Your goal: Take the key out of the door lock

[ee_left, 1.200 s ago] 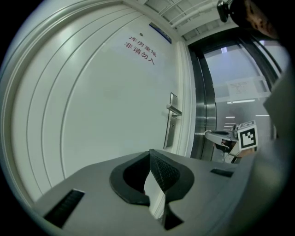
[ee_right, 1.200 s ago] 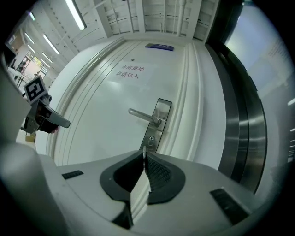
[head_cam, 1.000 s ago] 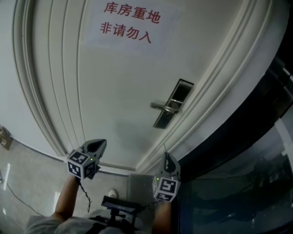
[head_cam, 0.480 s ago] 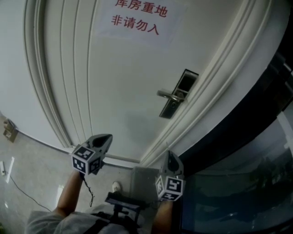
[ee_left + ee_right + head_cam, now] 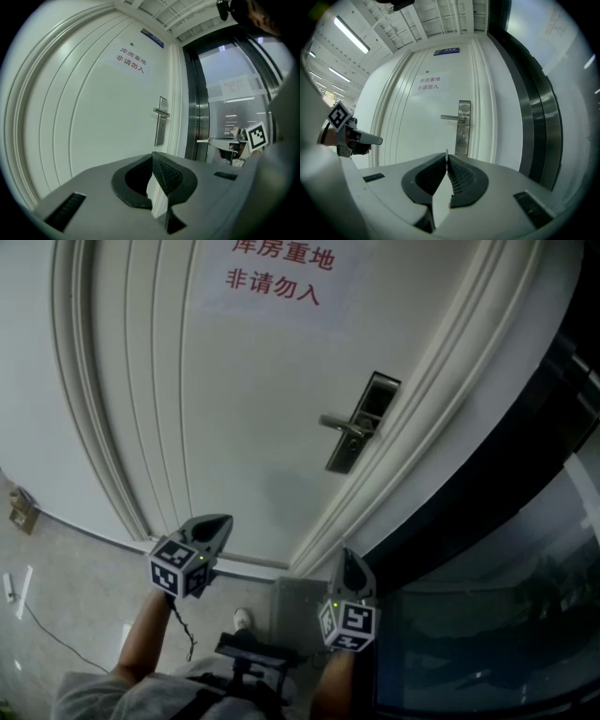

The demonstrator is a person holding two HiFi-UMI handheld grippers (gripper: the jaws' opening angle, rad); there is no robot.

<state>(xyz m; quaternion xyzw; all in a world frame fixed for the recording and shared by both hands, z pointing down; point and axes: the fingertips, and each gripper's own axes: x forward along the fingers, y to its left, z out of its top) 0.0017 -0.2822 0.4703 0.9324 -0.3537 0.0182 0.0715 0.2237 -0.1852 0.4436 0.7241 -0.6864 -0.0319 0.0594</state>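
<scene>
Key hunt: both tongs empty, well short of the lock.
Head view: lock plate [image 5: 364,420] at the door's [image 5: 244,409] right edge sits higher in frame than a second ago, left tongs [image 5: 218,524] and right tongs [image 5: 349,561] lower; I'd call that the approach. Left gripper view: pads together, nothing held. Right gripper view: pinched shut too, and only here a keyhole spot [image 5: 462,135] shows under the handle [image 5: 451,117]; the key is too small to tell.

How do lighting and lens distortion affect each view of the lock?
Head view: dim, door mouldings bowed by the lens, lock small but sharp. Left gripper view: heavy fisheye, black corners, bright glass at right, lock tiny. Right gripper view: evenly lit, lock clearest.
</scene>
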